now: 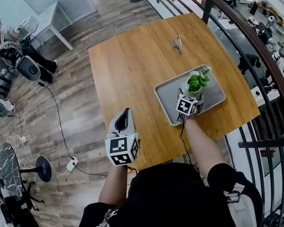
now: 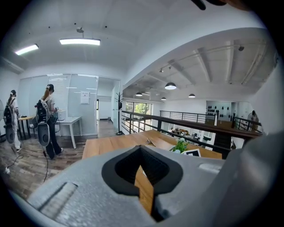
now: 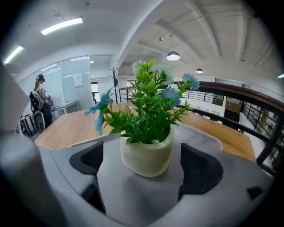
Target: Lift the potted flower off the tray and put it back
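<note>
Small grey object (image 1: 177, 44) on wooden table (image 1: 126, 71); curved dark railing (image 1: 257, 45) alongside

Potted flower (image 3: 146, 150) between jaws, seemingly untouched

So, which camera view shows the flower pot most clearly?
The right gripper view: the flower pot stands close and whole on the tray, between open jaws. The head view shows mostly its leaves from above; the left gripper view shows it small and distant.
</note>
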Action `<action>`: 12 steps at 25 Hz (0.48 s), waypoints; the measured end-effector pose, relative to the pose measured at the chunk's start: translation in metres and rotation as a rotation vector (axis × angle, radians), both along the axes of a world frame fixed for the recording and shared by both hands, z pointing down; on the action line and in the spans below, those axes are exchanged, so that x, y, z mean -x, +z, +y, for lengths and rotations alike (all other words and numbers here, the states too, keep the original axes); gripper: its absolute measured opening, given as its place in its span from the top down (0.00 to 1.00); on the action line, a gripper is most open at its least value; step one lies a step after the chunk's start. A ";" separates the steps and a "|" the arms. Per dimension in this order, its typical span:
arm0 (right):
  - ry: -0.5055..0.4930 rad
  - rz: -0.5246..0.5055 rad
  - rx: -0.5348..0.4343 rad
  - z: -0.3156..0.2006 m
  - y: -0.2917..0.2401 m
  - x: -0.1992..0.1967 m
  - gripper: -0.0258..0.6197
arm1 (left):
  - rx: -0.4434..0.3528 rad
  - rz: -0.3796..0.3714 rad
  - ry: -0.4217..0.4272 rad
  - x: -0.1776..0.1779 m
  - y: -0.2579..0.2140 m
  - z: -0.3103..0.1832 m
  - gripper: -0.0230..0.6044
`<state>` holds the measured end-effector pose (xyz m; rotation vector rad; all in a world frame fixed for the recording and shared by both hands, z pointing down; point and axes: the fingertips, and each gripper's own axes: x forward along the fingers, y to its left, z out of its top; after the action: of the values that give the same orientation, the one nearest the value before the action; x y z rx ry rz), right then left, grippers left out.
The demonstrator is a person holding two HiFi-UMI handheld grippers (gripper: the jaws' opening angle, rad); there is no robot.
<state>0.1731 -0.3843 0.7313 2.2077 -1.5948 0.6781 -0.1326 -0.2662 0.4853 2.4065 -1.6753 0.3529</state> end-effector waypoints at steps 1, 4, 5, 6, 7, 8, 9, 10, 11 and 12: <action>0.009 0.002 0.002 -0.003 0.003 -0.002 0.14 | 0.004 -0.005 -0.006 0.004 0.001 -0.001 0.94; 0.016 0.032 0.004 -0.016 0.006 -0.005 0.14 | 0.017 -0.020 -0.020 0.012 0.004 -0.005 0.94; 0.022 0.039 0.003 -0.019 0.006 -0.007 0.14 | 0.019 -0.025 -0.023 0.013 0.004 -0.006 0.94; 0.034 0.039 0.002 -0.022 0.007 -0.009 0.14 | 0.021 -0.030 -0.026 0.014 0.004 -0.007 0.94; 0.052 0.033 -0.001 -0.025 0.007 -0.012 0.14 | 0.021 -0.034 -0.029 0.015 0.003 -0.007 0.94; 0.072 0.024 -0.002 -0.026 0.007 -0.015 0.14 | 0.020 -0.038 -0.033 0.017 0.002 -0.008 0.94; 0.089 0.014 -0.003 -0.028 0.008 -0.017 0.14 | 0.020 -0.043 -0.036 0.018 0.001 -0.008 0.94; 0.102 0.006 -0.003 -0.029 0.010 -0.020 0.14 | 0.019 -0.049 -0.039 0.020 0.001 -0.008 0.94; 0.110 0.001 -0.001 -0.031 0.011 -0.022 0.14 | 0.018 -0.056 -0.042 0.021 0.000 -0.009 0.94; 0.113 -0.001 0.000 -0.033 0.013 -0.024 0.14 | 0.020 -0.062 -0.045 0.022 0.001 -0.010 0.94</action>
<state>0.1975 -0.4174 0.7444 2.3115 -1.4787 0.7103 -0.1549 -0.2760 0.4860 2.3630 -1.7398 0.4397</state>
